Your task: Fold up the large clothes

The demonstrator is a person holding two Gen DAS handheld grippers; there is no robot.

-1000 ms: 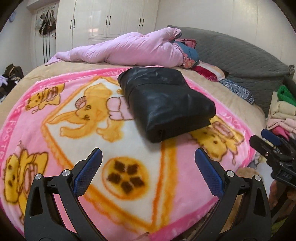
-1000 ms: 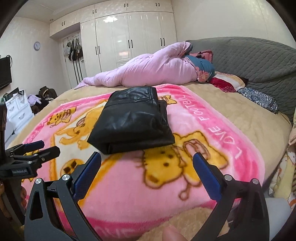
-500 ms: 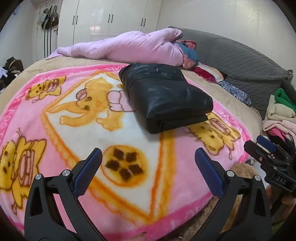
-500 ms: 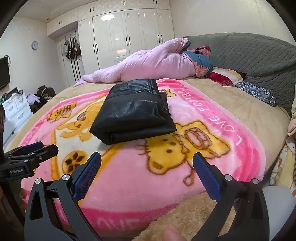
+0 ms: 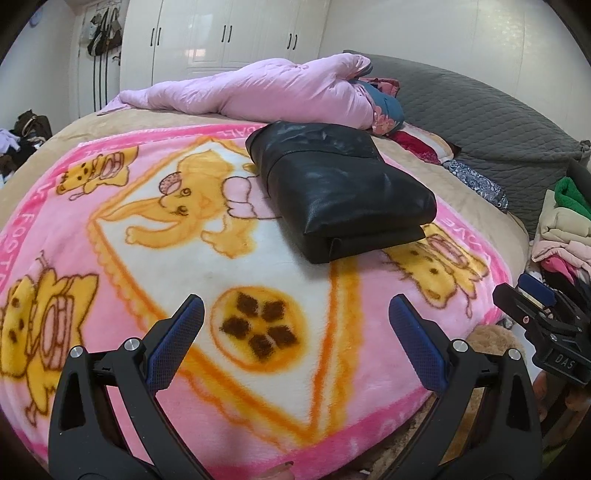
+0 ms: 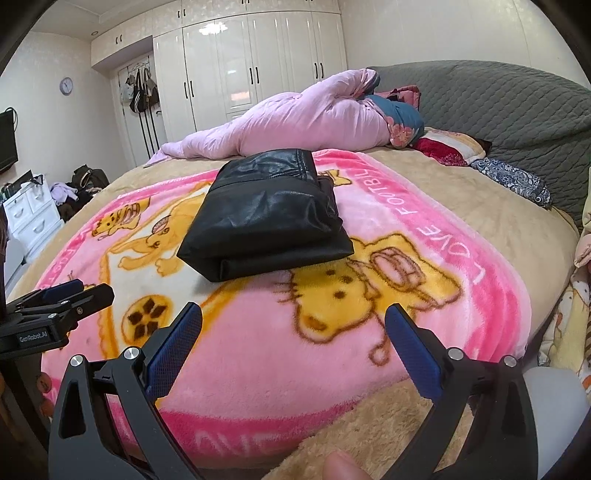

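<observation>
Black leather-look garment [image 5: 340, 188] [image 6: 267, 216]: folded into thick rectangular bundle, layered fold edge facing near side. Lies flat on pink cartoon blanket [image 5: 229, 258] [image 6: 295, 332], toward its far edge.

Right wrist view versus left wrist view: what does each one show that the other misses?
Only the right wrist view shows the wall clock, the white drawer unit, the dark screen at the left edge and the left gripper seen from the side. Only the left wrist view shows the stack of folded clothes at the right edge and the right gripper from the side. Both show the folded black garment lying on the pink cartoon blanket, the pink duvet, the grey headboard and the white wardrobe. Both grippers are open and empty.
</observation>
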